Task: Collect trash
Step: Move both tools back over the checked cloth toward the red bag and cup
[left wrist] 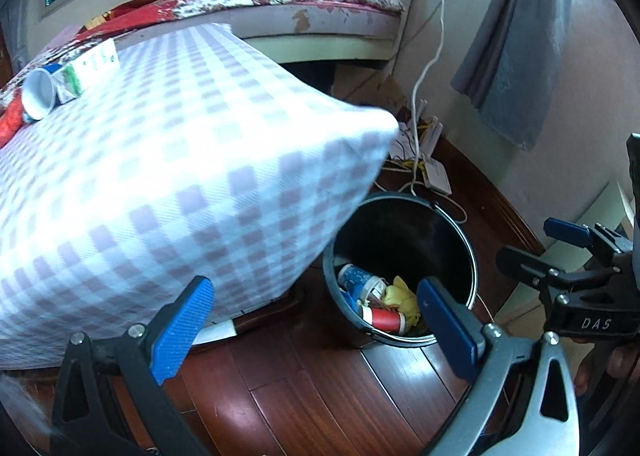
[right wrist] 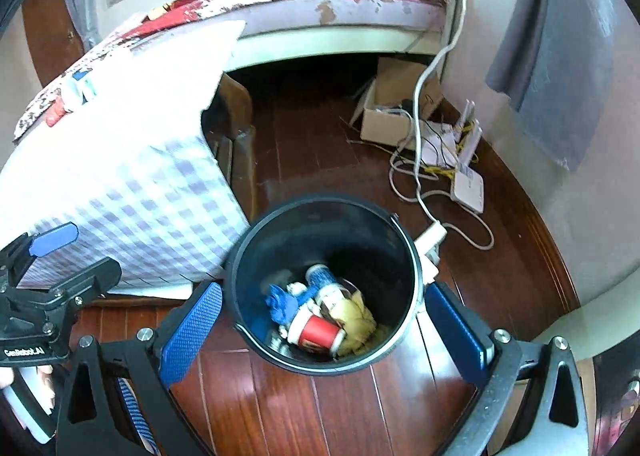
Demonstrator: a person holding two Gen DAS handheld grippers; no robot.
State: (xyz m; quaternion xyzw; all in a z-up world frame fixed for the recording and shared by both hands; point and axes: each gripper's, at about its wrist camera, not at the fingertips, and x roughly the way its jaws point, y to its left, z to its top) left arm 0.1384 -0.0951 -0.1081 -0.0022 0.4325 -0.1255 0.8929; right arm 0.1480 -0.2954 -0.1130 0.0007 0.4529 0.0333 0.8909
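A black round bin (right wrist: 404, 256) stands upright on the dark red-brown plank floor (right wrist: 320, 416), its mouth facing up, just beside the corner of a table draped in a lilac-and-white checked cloth (left wrist: 180, 175). Inside lie a red paper cup (right wrist: 316, 334) on its side with its open end toward the lower left, a blue-and-white cup (right wrist: 326, 280) also lying down, crumpled yellow paper (right wrist: 356, 316) and a blue scrap (right wrist: 280, 302). On the cloth's far corner more litter remains — a white cup (left wrist: 38, 91) on its side, mouth toward the camera, against a green-and-white carton (left wrist: 90, 69). Behind are a bed (left wrist: 312, 11), a grey hanging cloth (left wrist: 520, 47) and white cables (right wrist: 420, 127) by a cardboard box (right wrist: 384, 123). The right gripper (right wrist: 326, 336) hovers over the bin, fingers wide apart and empty; the left gripper (left wrist: 316, 326) is likewise spread with nothing between its pads.
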